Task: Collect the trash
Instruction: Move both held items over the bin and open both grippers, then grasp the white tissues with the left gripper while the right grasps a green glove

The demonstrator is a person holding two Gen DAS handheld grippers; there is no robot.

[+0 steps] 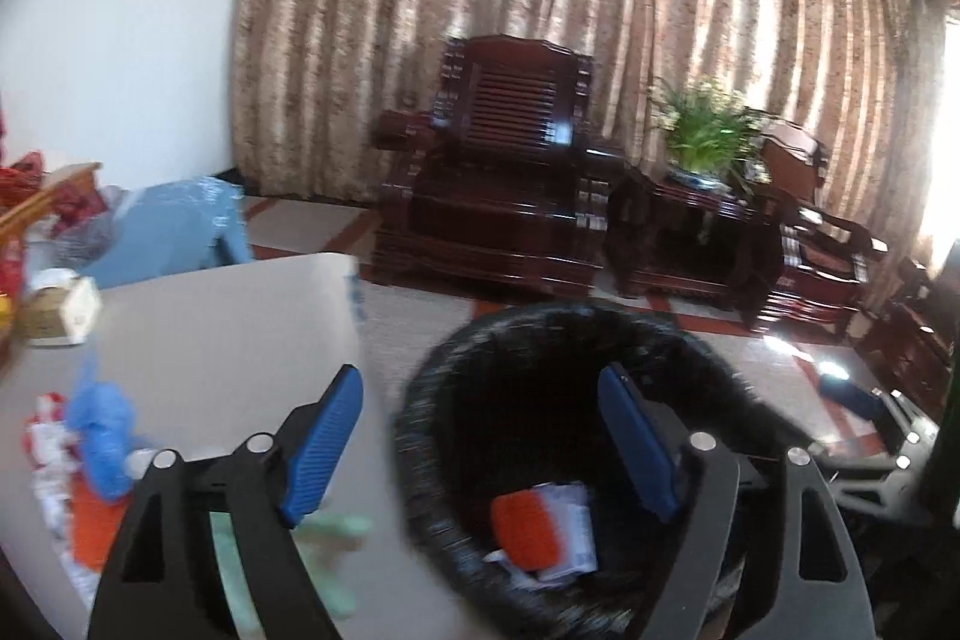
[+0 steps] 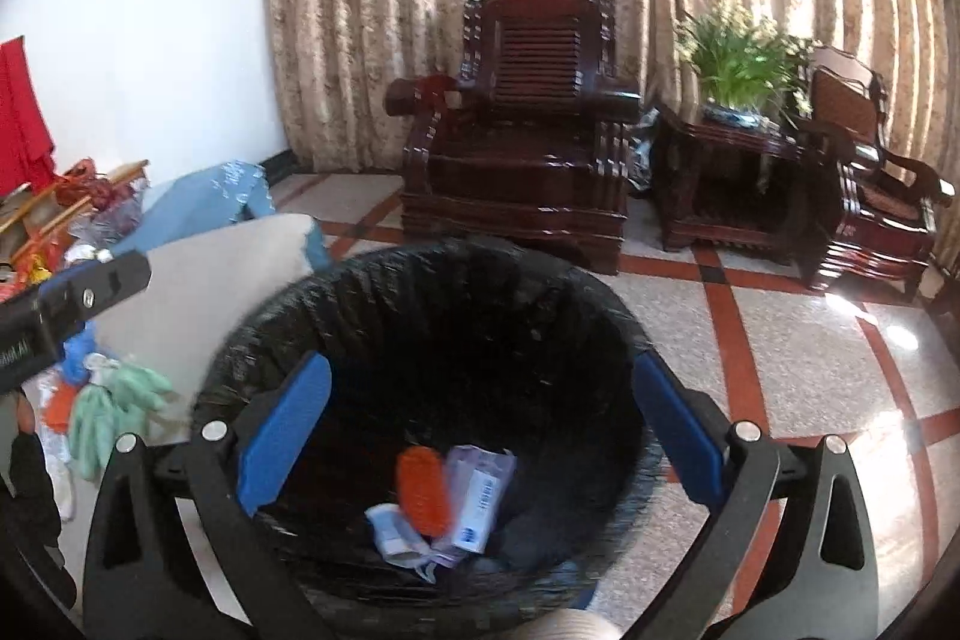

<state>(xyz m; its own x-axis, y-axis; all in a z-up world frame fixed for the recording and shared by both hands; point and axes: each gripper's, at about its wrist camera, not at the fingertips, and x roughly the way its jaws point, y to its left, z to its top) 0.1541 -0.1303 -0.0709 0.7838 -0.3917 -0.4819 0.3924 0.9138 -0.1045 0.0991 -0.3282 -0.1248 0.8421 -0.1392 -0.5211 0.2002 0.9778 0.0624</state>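
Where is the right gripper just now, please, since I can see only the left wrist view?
Observer: The right gripper hangs over the round bin with the black liner, jaws wide apart with nothing between them.
Operator: Thank you. What lies in the bin below it?
Observer: A small white and blue carton lies at the bottom, beside the orange ribbed piece.

Black bin liner (image 2: 420,316); orange wrapper (image 2: 423,490); blue gripper pads (image 2: 285,436).
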